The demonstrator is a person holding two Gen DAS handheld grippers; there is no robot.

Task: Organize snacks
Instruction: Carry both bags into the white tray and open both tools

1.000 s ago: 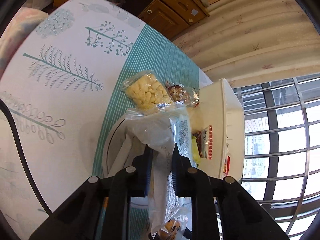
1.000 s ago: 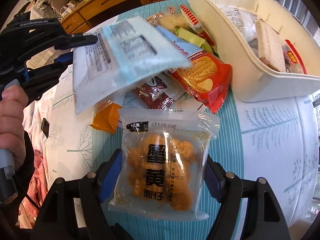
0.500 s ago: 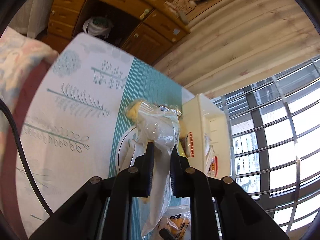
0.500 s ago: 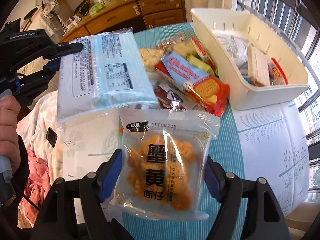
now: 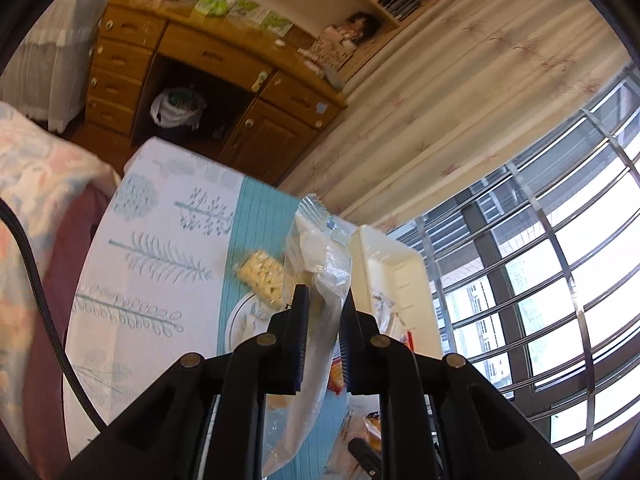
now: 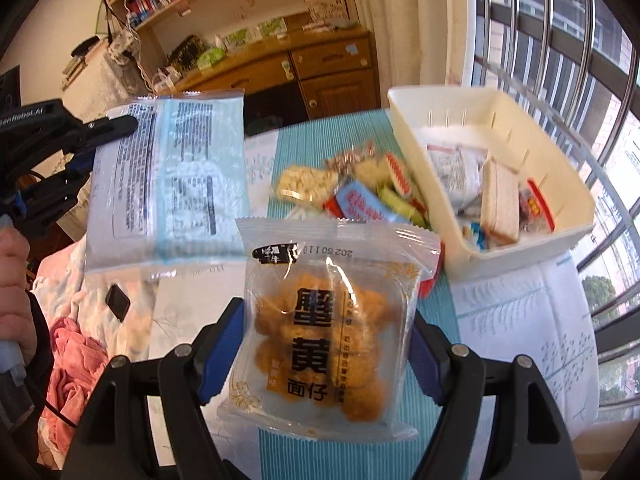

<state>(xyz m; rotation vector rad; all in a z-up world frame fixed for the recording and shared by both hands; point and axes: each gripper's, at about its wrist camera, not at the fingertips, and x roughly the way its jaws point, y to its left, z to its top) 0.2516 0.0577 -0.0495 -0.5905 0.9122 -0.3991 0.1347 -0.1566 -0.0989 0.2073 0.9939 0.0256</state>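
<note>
Held above the table (image 6: 520, 320): a flat pale-blue packet (image 6: 168, 184), pinched at one edge by the left gripper (image 5: 323, 300), jaws nearly closed on its film. Long axis running away from that gripper, printed face toward the right camera, roughly level. Clamped across its width in the right gripper (image 6: 328, 320), jaws wide: a clear bag (image 6: 332, 320) of golden snacks, long axis pointing forward along the fingers, top seal away from the camera. Beyond, on the teal runner (image 6: 304, 148), a loose pile of snacks (image 6: 360, 192) beside a cream bin (image 6: 520, 248) partly filled. Further back, wooden drawers (image 5: 120, 76), bookshelves, striped curtain (image 5: 460, 92), barred window.
</note>
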